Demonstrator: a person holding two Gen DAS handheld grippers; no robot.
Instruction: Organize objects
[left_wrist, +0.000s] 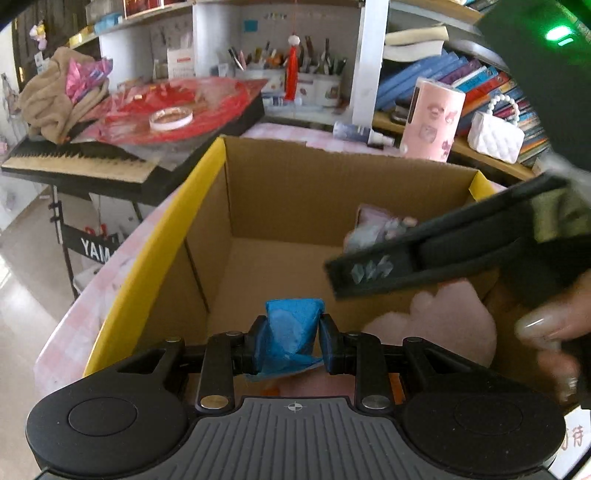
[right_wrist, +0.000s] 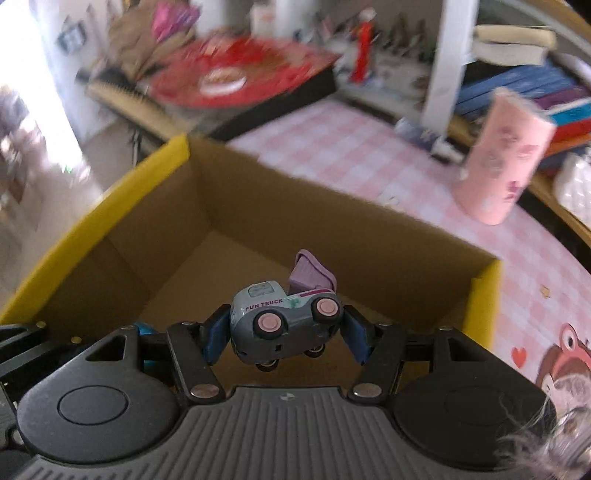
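Note:
An open cardboard box (left_wrist: 332, 192) with yellow flaps stands on the pink checked table; it also shows in the right wrist view (right_wrist: 332, 236). My left gripper (left_wrist: 291, 341) is shut on a crumpled blue wrapper (left_wrist: 291, 328) and holds it over the box's near edge. My right gripper (right_wrist: 284, 332) is shut on a small grey toy truck (right_wrist: 284, 321) with pink wheels and a purple tipper, held above the box's inside. The right gripper also shows in the left wrist view (left_wrist: 436, 254), reaching over the box from the right.
A pink cylinder (right_wrist: 502, 158) stands on the table (right_wrist: 369, 147) behind the box. A keyboard with red plastic (left_wrist: 147, 122) sits at the back left. Shelves with books (left_wrist: 480, 81) and a white bag (left_wrist: 495, 136) line the back right. A pink soft item (left_wrist: 443, 325) lies inside the box.

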